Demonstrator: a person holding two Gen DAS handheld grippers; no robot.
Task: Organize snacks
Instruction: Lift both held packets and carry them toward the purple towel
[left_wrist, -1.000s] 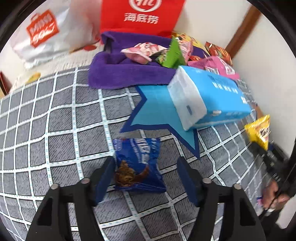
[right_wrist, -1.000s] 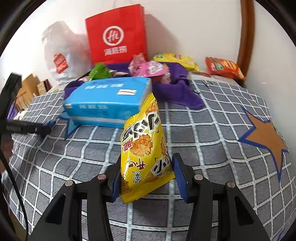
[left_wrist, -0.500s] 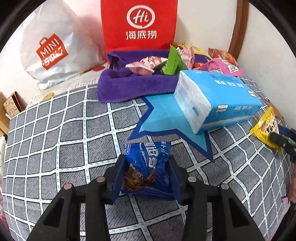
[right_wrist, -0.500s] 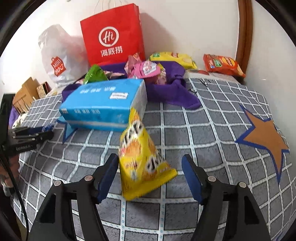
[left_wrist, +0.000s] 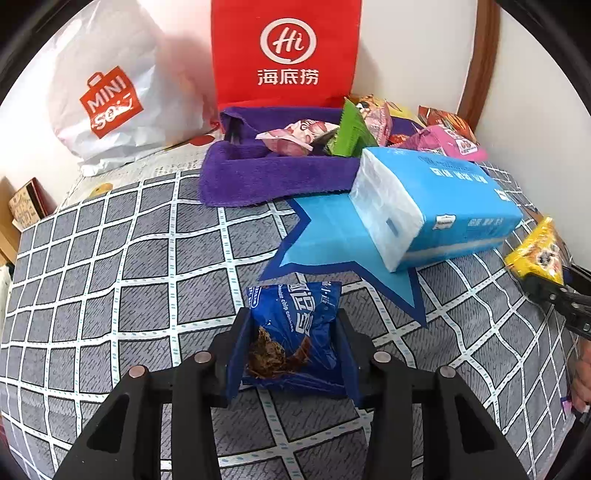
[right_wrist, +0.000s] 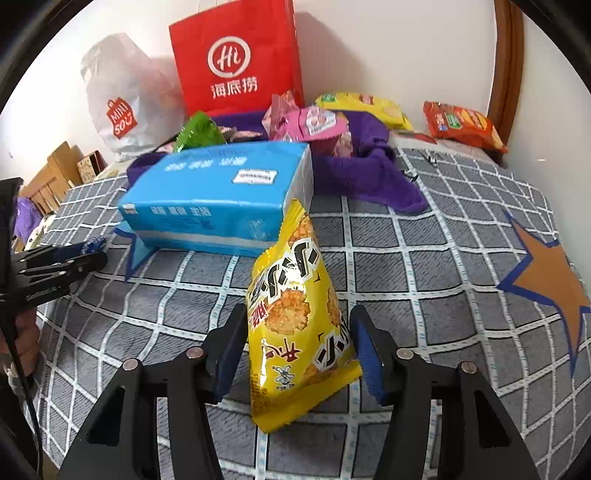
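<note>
Your left tongs (left_wrist: 291, 347) grip the blue cookie packet (left_wrist: 293, 332); your right tongs (right_wrist: 299, 354) straddle the yellow snack bag (right_wrist: 295, 321), unclenched. Squeeze gently, low down.

The glossy dark blue cookie packet (left_wrist: 293, 332) is covering the inner faces of the left gripper (left_wrist: 291, 354), its lower edge lying behind the pads. The blue plastic-wrapped tissue pack (right_wrist: 221, 199) is hiding part of the rumpled purple fleece cloth (right_wrist: 369, 173) behind it and the lower halves of the snack packets there. Right of the tissue pack, the orange star patch (right_wrist: 550, 284) is running off the picture's edge.
</note>
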